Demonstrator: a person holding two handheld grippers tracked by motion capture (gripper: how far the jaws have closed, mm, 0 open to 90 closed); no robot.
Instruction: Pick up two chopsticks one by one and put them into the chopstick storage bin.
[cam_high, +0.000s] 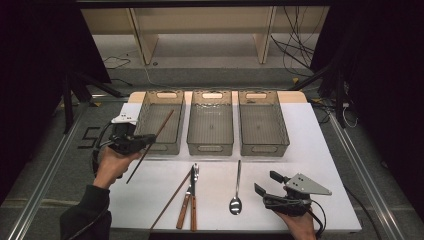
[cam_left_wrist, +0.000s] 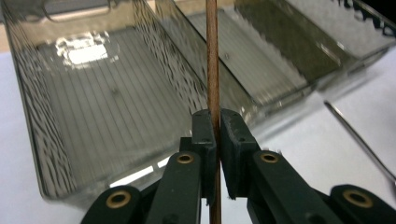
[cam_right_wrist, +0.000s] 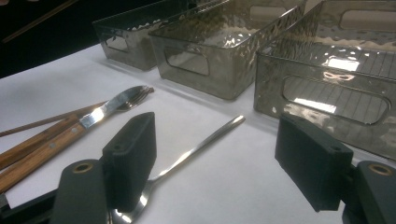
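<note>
High view: a white table (cam_high: 320, 150) carries three grey bins in a row at its far side, narrow gaps between them, with bare surface to the right of the right bin (cam_high: 262, 122). At the near edge lie a second chopstick (cam_high: 172, 200), a wooden-handled knife and fork (cam_high: 189, 202) and a spoon (cam_high: 236, 192), each well apart from the bins. The left hand-held gripper (cam_high: 145, 141) is clamped on a chopstick (cam_high: 150, 147), raised over the left bin's (cam_high: 160, 120) near left corner; its long axis slants from near-left to far-right, upper tip over the bin. The right hand-held gripper (cam_high: 265, 184) rests near the spoon, jaws apart.
</note>
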